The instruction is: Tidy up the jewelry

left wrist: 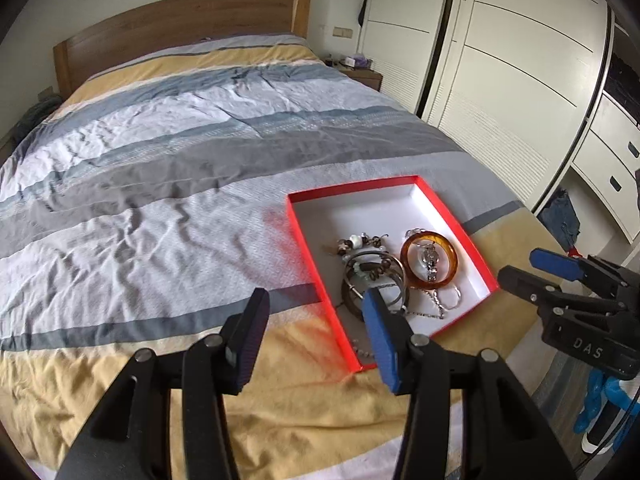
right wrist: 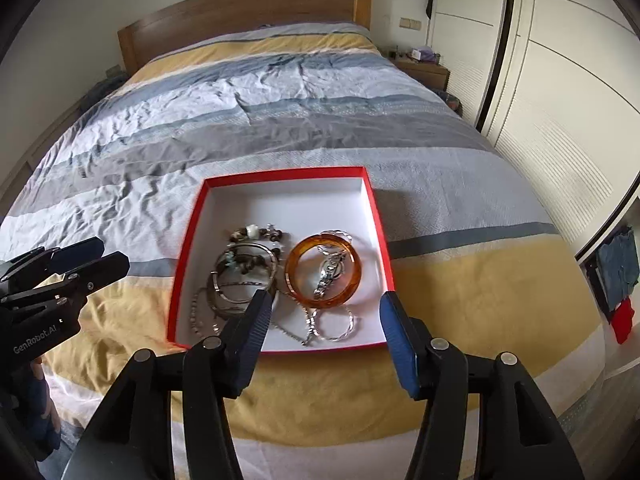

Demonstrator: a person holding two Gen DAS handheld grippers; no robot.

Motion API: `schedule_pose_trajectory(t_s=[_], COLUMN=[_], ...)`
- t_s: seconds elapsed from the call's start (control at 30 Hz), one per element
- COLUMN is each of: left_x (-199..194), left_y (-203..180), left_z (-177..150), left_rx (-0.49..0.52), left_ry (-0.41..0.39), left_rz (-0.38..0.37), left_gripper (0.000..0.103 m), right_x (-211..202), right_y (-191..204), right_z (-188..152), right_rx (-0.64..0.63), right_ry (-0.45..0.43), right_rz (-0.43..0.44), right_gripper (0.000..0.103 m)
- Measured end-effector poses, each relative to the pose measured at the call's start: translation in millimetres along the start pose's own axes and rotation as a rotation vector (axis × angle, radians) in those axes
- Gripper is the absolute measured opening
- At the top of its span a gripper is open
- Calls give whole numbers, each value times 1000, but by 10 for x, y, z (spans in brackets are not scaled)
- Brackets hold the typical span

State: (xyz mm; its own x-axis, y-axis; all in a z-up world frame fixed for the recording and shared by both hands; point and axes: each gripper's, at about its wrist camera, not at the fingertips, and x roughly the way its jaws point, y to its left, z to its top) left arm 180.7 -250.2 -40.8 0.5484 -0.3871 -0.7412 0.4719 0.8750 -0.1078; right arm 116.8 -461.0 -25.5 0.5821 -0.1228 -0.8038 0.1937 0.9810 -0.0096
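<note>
my left gripper [left wrist: 316,332] and right gripper [right wrist: 326,334] agape, empty | jewelry gathered in red box [right wrist: 376,216], keeping it together

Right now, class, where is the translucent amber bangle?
In the right wrist view the amber bangle lies inside the red-rimmed box, right half, ringing a silver watch, beside stacked metal bangles.

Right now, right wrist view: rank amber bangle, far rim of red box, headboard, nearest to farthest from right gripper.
1. amber bangle, in the box, just beyond the right gripper.
2. red box far rim, mid-bed.
3. headboard, far end of the bed.
</note>
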Motion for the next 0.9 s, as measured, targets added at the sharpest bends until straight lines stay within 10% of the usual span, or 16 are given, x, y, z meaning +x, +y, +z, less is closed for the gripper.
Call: schedule_pose_trajectory(t_s=[0.9], left_x=[-2524], left_y=[406], left_z=[-1212], left_rx=[-44], left_ry=[-256], left_rz=[231], left_gripper=[49], right_x=[-2032], right_y=[1427], right_z=[-937], right_rx=[-118], right_ry=[-230], right_rz=[124], right_gripper=[86])
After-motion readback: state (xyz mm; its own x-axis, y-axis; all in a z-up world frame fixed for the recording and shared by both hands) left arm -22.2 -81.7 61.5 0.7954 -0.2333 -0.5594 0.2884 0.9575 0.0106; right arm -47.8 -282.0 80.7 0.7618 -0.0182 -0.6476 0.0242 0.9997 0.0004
